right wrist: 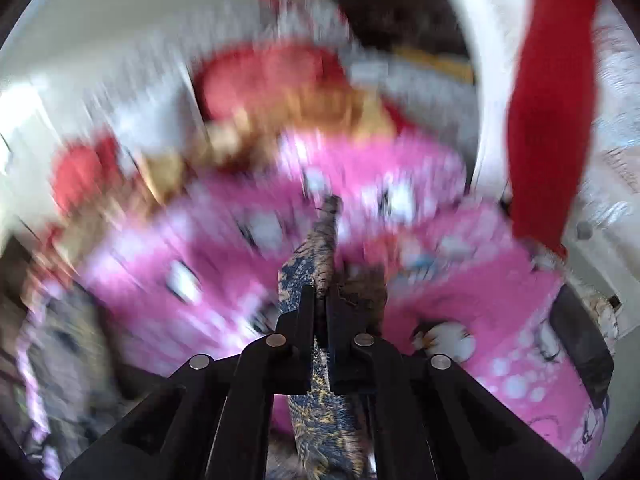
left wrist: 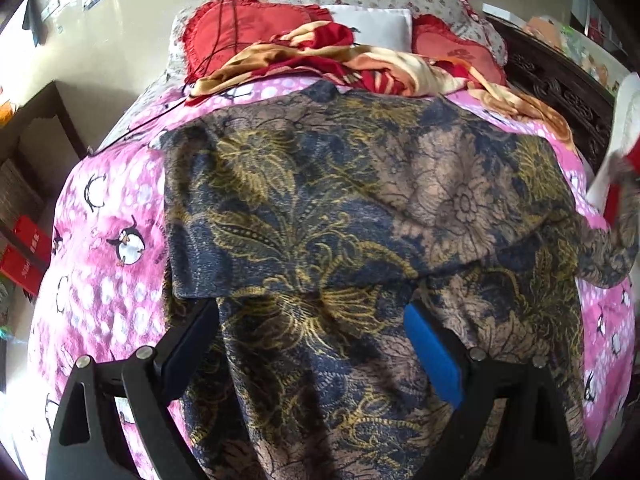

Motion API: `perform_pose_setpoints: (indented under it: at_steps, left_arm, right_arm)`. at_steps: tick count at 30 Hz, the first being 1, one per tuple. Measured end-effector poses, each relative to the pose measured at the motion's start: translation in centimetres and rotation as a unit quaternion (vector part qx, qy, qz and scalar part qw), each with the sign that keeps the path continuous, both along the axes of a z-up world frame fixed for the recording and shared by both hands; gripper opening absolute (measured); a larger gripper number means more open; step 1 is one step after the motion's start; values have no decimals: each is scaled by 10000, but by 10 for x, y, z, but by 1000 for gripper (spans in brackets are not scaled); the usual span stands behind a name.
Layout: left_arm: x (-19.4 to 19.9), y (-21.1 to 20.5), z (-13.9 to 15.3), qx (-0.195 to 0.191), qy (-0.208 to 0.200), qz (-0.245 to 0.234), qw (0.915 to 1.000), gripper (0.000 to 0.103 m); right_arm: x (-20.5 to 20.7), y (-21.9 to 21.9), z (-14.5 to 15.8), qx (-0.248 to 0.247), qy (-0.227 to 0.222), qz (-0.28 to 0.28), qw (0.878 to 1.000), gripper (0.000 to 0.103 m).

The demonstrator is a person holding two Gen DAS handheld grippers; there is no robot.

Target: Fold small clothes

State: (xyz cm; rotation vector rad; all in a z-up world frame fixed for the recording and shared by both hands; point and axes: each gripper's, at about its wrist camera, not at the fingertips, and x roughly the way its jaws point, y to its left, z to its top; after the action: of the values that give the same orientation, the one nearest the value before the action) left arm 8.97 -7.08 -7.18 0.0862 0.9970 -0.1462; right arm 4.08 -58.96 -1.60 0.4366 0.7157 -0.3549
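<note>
Honestly, no readable writing anywhere. The right gripper (right wrist: 320,304) is clamped on the floral garment (left wrist: 340,220); the left gripper (left wrist: 312,344) gapes wide over it, on the pink penguin blanket (left wrist: 104,216).

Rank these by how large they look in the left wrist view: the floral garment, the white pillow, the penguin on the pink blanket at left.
1. floral garment, by far the largest
2. white pillow, farther away, so its true size is unsure
3. penguin

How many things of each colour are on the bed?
Red heart pillows: 2
White pillow: 1
Red and gold blanket: 1
Blue and gold flowery garment: 1
Pink penguin cover: 1
Total: 6
</note>
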Motion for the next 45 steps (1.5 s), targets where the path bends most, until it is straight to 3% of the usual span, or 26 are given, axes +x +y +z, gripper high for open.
perform_pose_setpoints:
  at_steps: [3, 6, 9, 13, 17, 22, 24, 26, 29, 32, 36, 41, 45]
  left_arm:
    - [1, 5, 4, -183, -18, 64, 9998, 96]
    - [-3, 13, 17, -299, -205, 97, 9993, 96]
    - [-4, 30, 33, -396, -386, 226, 9982, 96]
    - [-3, 65, 53, -562, -635, 547, 9949, 96]
    - [1, 100, 58, -497, -783, 912, 9915, 96]
    - [6, 129, 45, -471, -607, 1148, 9904, 96]
    - [9, 133, 40, -448, -559, 1115, 9912, 96]
    - [15, 129, 35, -442, -503, 1011, 9926, 96]
    - [17, 123, 32, -588, -583, 854, 9929, 96]
    - [31, 110, 24, -669, -543, 724, 9936, 96]
    - [56, 86, 14, -212, -670, 554, 9960, 96]
    - [77, 58, 5, 51, -722, -133, 9973, 96]
    - [85, 48, 0, -33, -454, -991, 9940, 96]
  right_arm:
    - [-34, -24, 64, 527, -1009, -234, 9932, 0]
    - [-32, -12, 109, 772, -1440, 157, 9864, 0]
    - [-11, 44, 151, 713, -1656, 973, 9788, 0]
    - [32, 149, 171, 862, -1571, 2325, 9559, 0]
    - [78, 279, 139, 984, -1101, 3600, 9212, 0]
    - [122, 413, 27, 1191, -181, 4367, 8915, 0]
    - [128, 444, -22, 1328, 301, 4507, 8822, 4]
    - [131, 453, -54, 1260, 840, 4577, 8761, 33]
    - [104, 432, -53, 981, 716, 4739, 8722, 34]
    - [72, 388, -29, 464, 466, 4666, 8820, 36]
    - [35, 307, -8, 100, 383, 3941, 9182, 39]
    - [25, 250, -10, 196, 582, 3324, 9411, 39]
    - [10, 217, -19, 862, 540, 3040, 9472, 39]
